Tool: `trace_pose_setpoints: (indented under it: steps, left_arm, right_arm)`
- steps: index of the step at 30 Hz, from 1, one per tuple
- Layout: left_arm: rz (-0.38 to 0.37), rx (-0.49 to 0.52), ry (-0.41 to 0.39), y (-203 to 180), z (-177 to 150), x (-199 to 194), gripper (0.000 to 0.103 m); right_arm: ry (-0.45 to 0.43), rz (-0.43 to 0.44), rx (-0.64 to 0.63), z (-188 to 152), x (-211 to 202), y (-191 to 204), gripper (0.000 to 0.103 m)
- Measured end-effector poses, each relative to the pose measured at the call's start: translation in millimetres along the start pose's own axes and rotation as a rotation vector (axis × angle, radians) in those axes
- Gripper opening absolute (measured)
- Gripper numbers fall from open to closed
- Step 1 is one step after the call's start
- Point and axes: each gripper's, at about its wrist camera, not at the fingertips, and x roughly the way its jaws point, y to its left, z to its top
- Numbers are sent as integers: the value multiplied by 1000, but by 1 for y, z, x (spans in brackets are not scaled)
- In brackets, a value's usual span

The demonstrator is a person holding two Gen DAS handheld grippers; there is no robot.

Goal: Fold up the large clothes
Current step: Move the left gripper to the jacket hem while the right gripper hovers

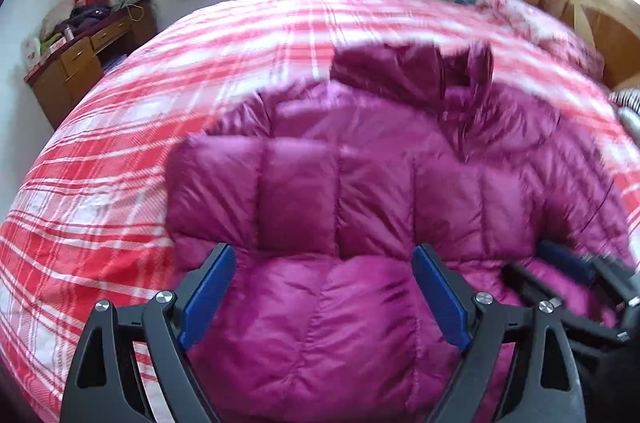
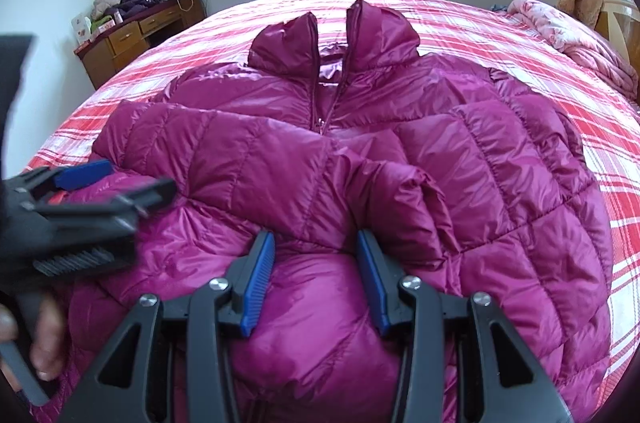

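A wide bed (image 2: 500,23) covered by a red-and-white plaid sheet (image 1: 120,151) carries everything. A magenta quilted puffer jacket (image 2: 400,163) lies front-up directly on the sheet, filling the near middle of the bed, its collar (image 2: 332,39) pointing toward the far edge. Both sleeves are folded across the jacket's chest. Beyond the jacket's right shoulder, at the far right corner of the bed, lies a bunched pink floral quilt (image 2: 568,35).

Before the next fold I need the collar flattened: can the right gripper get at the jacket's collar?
Probably yes: the right gripper is open over the hem of the jacket, and nothing lies between it and the collar, though it sits across the jacket.
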Motion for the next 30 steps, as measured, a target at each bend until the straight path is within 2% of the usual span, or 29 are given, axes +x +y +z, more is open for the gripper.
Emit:
trace_pose_setpoints:
  steps: [5,7,11,14,18,21,26,30]
  left_arm:
    - [2,-30,-103,7,46,-32,90]
    - [-22,-30,-106,1,67,-30,90]
    - [-18,5,-116,-27,109,-10,90]
    - [0,27,-66,-50,136,22,90]
    - [21,-51,25,-57,172,66,90]
    - [49,-69,110,-63,188,95,90]
    - [100,-57,180,-66,183,129,90]
    - [66,-46,168,-64,172,127,89]
  right_arm:
    - [-15,51,20,-1,-3,-3,52]
    - [-17,54,19,-1,-3,-3,53]
    - [-21,60,23,0,-3,-3,54]
    - [-26,68,28,0,-3,-3,54]
    - [-31,73,32,-1,-5,-4,54]
    - [-34,79,38,-1,-6,-5,55]
    - [-42,102,54,-2,-7,-7,55]
    - [-47,113,62,-2,-9,-8,56]
